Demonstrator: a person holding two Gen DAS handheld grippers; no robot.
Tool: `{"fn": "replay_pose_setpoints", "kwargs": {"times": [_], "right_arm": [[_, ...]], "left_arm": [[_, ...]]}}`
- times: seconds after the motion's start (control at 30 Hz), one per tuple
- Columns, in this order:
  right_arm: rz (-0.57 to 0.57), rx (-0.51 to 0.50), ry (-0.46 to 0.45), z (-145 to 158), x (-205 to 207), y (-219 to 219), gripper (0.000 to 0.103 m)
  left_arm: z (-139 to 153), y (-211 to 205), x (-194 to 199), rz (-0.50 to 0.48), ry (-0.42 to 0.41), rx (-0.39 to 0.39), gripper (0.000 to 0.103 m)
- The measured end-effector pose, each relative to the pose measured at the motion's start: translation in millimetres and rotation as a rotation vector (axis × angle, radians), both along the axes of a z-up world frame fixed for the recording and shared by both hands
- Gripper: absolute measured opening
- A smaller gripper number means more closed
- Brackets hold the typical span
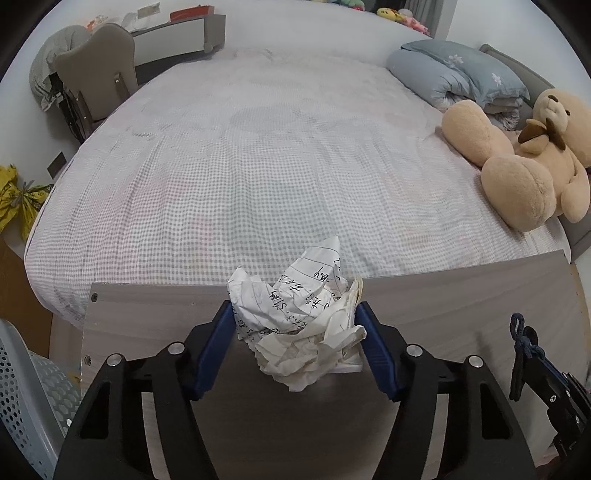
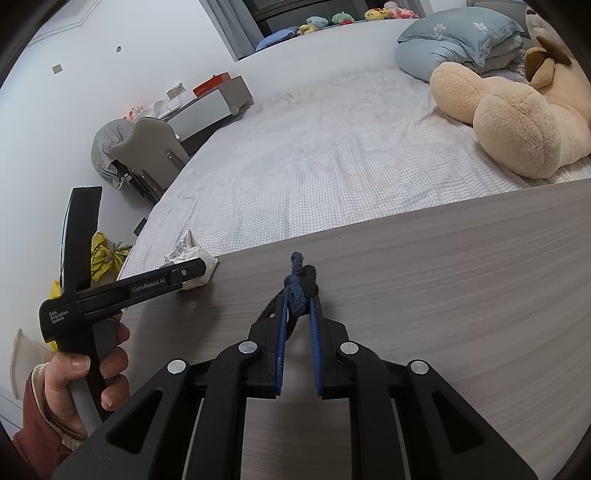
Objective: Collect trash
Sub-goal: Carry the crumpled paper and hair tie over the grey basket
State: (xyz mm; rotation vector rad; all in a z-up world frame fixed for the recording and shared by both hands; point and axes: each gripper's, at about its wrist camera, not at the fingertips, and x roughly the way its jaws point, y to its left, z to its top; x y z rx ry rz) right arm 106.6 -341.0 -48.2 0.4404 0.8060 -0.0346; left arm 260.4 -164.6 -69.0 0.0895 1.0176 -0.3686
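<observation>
Left gripper (image 1: pixel 295 328) clamped on crumpled white lined-paper wad (image 1: pixel 299 317) at far edge of grey wood-grain table (image 2: pixel 443 295). Right gripper (image 2: pixel 297 295) pinching dark blue knotted cord (image 2: pixel 295 284). Step: pickup. Next: lift wad, carry to perforated grey basket (image 1: pixel 29 398).

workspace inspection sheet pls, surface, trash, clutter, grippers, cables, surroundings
surface: grey wood-grain board at the foot of the bed
job's things: crumpled paper at the board's far edge; dark blue knotted scrap on the board
clutter: nothing seen on the board besides these
grippers: left gripper has its jaws around the paper, pads at its sides; right gripper shut on the scrap
cables: nothing seen
surroundings: teddy bear and folded duvet on the bed; chair and desk beyond; perforated basket at lower left; yellow bag on the floor
</observation>
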Motion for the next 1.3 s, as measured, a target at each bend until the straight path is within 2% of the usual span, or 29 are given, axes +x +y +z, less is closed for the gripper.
{"fn": "replay_pose_setpoints", "kwargs": {"times": [0.27, 0.43, 0.67, 0.93, 1.3], "right_arm": [[0.009, -0.011, -0.007, 4.2, -4.1, 3.1, 0.012], [0.028, -0.025, -0.010, 10.2, -7.2, 11.9, 0.012], [0.087, -0.054, -0.021, 24.2, -14.3, 44.2, 0.012], [0.195, -0.080, -0.045, 44.0, -15.9, 105.9, 0.012], [0.426, -0.095, -0.070, 60.3, 6.9, 223.3, 0.012]], "left_arm": [[9.0, 11.6, -35.1, -0.013, -0.033, 0.013, 0.063], [25.3, 28.1, -60.0, -0.005, -0.074, 0.012, 0.063], [48.5, 62.5, -92.9, 0.023, -0.144, 0.019, 0.063], [69.2, 128.2, -124.9, 0.107, -0.197, 0.021, 0.063], [65.0, 236.2, -148.0, 0.302, -0.198, 0.062, 0.063]]}}
